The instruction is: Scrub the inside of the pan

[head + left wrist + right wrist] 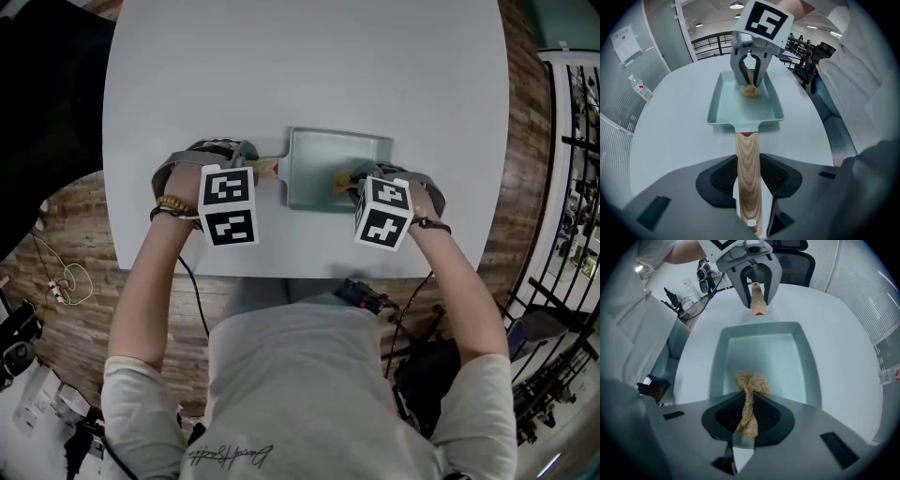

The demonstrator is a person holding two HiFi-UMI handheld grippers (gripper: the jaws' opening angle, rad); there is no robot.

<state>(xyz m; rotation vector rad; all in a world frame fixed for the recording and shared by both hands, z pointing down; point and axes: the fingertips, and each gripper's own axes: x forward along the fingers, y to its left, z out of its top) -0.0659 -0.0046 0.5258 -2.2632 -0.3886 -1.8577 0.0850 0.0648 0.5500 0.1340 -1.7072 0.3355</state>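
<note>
Wood-grain handle [746,150] clamped firm in the left hand-held gripper [749,180], pinning the stiff, likely slick pan [323,155] flat on the table [281,75]. Right hand-held gripper [749,417] pinched tight on the soft, springy-looking fibre scrubber [750,383], down inside the pan.

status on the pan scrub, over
Left gripper shut on wooden handle. Right gripper shut on scrubber, down inside pan. Nothing in the way.

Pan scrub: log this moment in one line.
left tool: shut on pan handle | right tool: shut on scrubber | scrubber: inside pan | pan: on table
</note>
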